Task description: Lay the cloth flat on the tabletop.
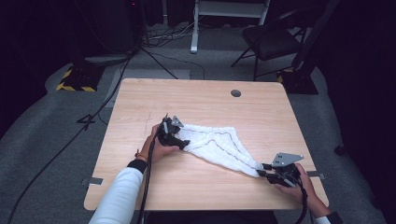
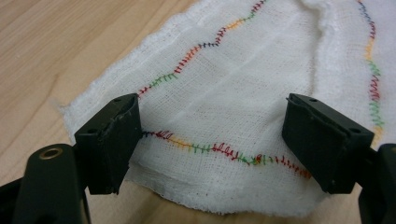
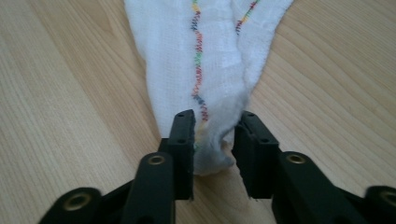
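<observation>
Right hand-held gripper (image 3: 212,140) pinches a white cloth (image 1: 215,143) corner on the bench (image 1: 196,98); left hand-held gripper (image 2: 210,140), wide open, likely closes on the opposite edge next.

A white gauze cloth (image 1: 215,144) edged with multicoloured zigzag stitching (red, orange, green, blue) lies loosely folded on the wooden table (image 1: 201,95). It spreads wide near the table's middle and tapers to a bunched corner toward the near right edge, its woven texture and overlapping layers plainly visible.
</observation>
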A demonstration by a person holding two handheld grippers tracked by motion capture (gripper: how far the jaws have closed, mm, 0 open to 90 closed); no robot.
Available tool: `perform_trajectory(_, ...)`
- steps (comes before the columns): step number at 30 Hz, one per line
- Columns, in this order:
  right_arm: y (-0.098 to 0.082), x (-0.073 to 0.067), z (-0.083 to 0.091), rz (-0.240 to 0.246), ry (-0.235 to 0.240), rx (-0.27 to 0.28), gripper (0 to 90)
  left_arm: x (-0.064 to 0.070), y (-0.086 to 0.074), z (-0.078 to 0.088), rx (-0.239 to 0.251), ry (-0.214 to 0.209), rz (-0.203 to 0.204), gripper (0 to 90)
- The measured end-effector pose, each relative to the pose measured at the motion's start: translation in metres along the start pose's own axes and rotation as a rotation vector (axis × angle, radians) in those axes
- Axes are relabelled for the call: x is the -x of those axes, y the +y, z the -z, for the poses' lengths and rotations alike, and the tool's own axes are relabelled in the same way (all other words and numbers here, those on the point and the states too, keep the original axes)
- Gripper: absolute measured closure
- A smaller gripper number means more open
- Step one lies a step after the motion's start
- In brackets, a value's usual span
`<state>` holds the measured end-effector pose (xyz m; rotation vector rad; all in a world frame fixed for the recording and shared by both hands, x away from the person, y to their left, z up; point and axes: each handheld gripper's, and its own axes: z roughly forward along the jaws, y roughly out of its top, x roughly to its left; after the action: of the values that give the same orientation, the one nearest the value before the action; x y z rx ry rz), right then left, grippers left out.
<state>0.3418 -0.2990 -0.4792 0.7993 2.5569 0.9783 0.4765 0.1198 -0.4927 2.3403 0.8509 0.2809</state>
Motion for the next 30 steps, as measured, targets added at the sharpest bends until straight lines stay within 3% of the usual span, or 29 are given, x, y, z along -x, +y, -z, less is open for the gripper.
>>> perform_trajectory(2,-0.001,0.003,0.004,-0.02,0.011,0.026,58.1,0.004,0.004,0.0,-0.014,0.011,-0.015,19.9)
perform_trajectory(5,-0.003,0.01,0.014,-0.06,0.018,0.099,50.1,0.014,0.009,0.007,0.03,-0.018,-0.045,24.0)
perform_trajectory(8,-0.004,0.019,0.019,-0.102,-0.005,0.149,47.4,0.024,0.019,0.012,0.084,-0.044,-0.051,22.0)
perform_trajectory(11,-0.004,0.019,0.018,-0.108,-0.066,0.16,45.0,0.036,0.029,0.008,0.105,-0.101,-0.049,23.3)
perform_trajectory(14,-0.006,0.02,0.014,-0.111,-0.134,0.176,45.1,0.05,0.04,-0.004,0.07,-0.095,-0.087,24.9)
perform_trajectory(16,-0.008,0.022,0.012,-0.122,-0.172,0.177,45.8,0.055,0.046,-0.012,0.058,-0.099,-0.092,26.0)
perform_trajectory(18,-0.01,0.025,0.012,-0.138,-0.183,0.174,45.7,0.057,0.049,-0.021,0.031,-0.083,-0.1,29.9)
perform_trajectory(21,-0.013,0.028,0.01,-0.145,-0.19,0.155,45.5,0.053,0.05,-0.033,0.0,-0.101,-0.089,31.6)
perform_trajectory(23,-0.015,0.03,0.007,-0.15,-0.19,0.147,45.4,0.05,0.048,-0.034,0.009,-0.126,-0.083,33.0)
perform_trajectory(26,-0.017,0.033,0.004,-0.162,-0.194,0.131,45.4,0.052,0.048,-0.029,0.003,-0.159,-0.139,49.4)
perform_trajectory(30,-0.018,0.035,0.004,-0.17,-0.197,0.125,45.4,0.06,0.047,-0.022,0.0,-0.124,-0.219,67.1)
